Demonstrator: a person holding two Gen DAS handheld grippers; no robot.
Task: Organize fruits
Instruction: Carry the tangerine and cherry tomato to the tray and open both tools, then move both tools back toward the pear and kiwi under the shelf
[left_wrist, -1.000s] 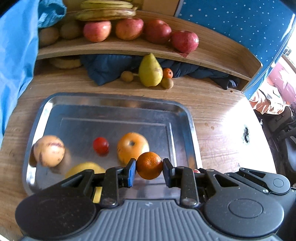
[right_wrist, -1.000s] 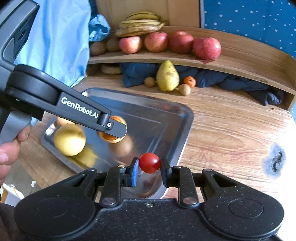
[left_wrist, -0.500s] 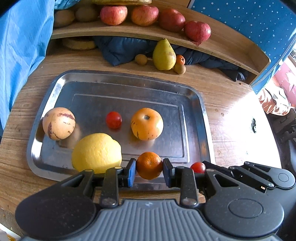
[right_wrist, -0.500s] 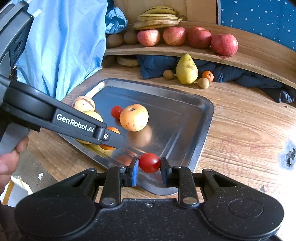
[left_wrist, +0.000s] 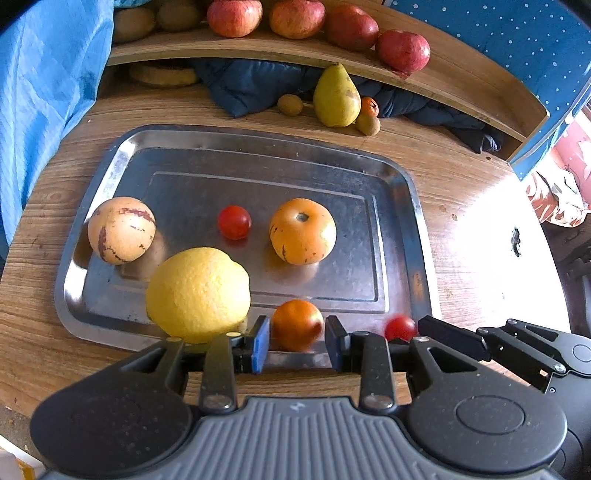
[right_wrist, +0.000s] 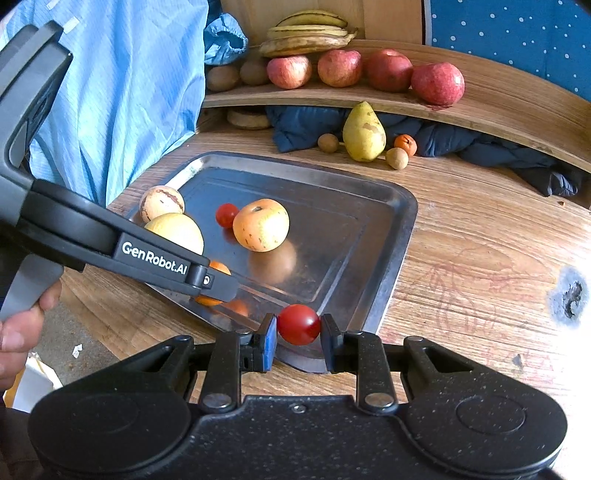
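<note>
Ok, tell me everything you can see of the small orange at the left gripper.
The small orange is round, deep orange and slightly blurred. It sits between the left gripper's two fingers, with a thin gap showing on each side, so the jaws look parted rather than clamped. It is over the near rim of the metal tray, right of the big lemon. Whether it rests on the tray cannot be told.

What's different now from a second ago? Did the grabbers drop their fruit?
Both grabbers pulled back from the tray, so more of it shows. The left gripper has opened: gaps show beside the small orange, which looks let go. The right gripper still pinches its cherry tomato. The fruits lying on the tray stayed put.
</note>
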